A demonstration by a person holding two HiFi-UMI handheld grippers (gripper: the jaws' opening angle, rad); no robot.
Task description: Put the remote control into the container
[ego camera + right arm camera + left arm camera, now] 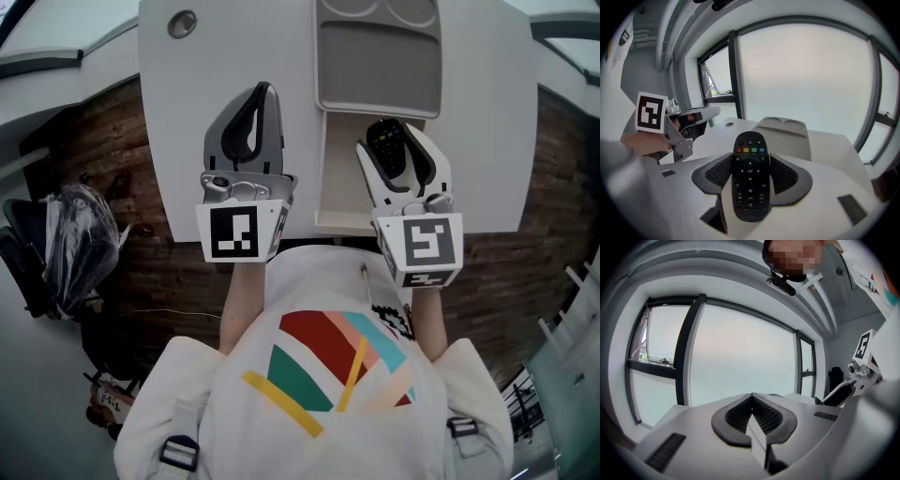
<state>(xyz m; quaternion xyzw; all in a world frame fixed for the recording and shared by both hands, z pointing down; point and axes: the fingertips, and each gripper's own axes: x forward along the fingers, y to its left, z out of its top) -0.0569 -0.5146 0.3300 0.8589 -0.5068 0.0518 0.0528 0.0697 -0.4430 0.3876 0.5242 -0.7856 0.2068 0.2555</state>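
Observation:
A black remote control [386,148] with coloured buttons [750,151] stands between the pads of my right gripper [394,133], which is shut on its sides. It hangs over a white open box [342,187] at the table's near edge. Just beyond the box lies a grey tray [380,80] with two round hollows [783,125]. My left gripper [262,94] hovers over the white table [187,141] to the left, jaws shut with nothing in them [752,398]. It appears in the right gripper view as the left gripper [696,116].
A round grey grommet [182,23] sits in the table's far left corner. On the floor at the left stands a black bag [75,244]. Large windows [736,352] fill the wall behind the table. The person's torso is close against the table's near edge.

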